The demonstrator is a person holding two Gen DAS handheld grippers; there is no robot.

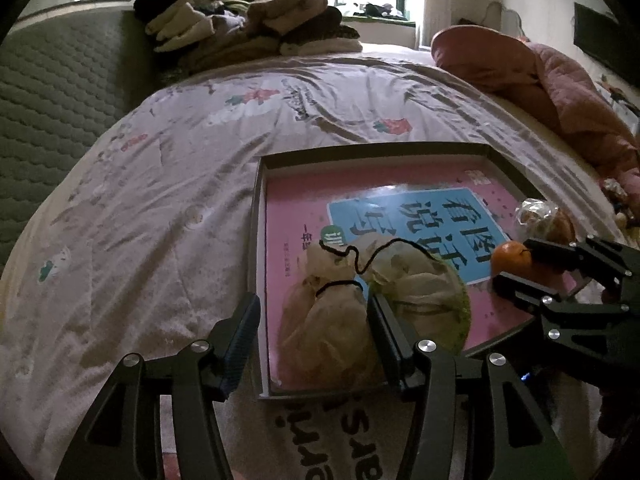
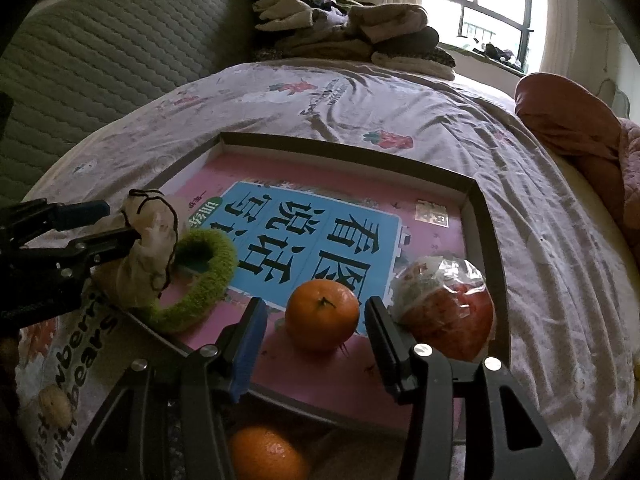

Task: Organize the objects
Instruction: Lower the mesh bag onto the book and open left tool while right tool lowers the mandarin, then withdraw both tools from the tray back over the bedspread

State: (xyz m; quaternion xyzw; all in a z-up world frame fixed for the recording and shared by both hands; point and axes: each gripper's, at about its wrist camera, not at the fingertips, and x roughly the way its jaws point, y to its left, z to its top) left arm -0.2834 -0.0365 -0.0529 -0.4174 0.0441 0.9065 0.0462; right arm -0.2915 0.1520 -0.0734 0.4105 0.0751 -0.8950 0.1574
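Left gripper [image 1: 312,336]: jaws released and spread wide; the pads press on nothing.
Cloth pouch [image 1: 332,320]: beige, tied with a black cord; lies between the left gripper's fingers, close against the right finger, clear of the left one. It rests inside the tray.
Green fuzzy ring [image 2: 200,280]: lies in the tray just beyond the pouch, touching it.
Right gripper [image 2: 316,340]: jaws released; a gap shows on each side of the fruit.
Tangerine [image 2: 322,314]: sits between the right gripper's fingertips on the tray's pink book cover, stem up, not clamped.
Wrapped snack [image 2: 444,308]: in clear plastic, just outside the right gripper's right finger, against the tray's corner.
Second tangerine [image 2: 264,456]: below the right gripper, outside the tray's near wall, on the bedspread.
Tray [image 2: 484,216]: shallow dark-rimmed box on the floral bedspread [image 1: 160,200], directly ahead of both grippers.
Folded clothes [image 1: 248,24]: piled at the far end of the bed, well apart from both tools.
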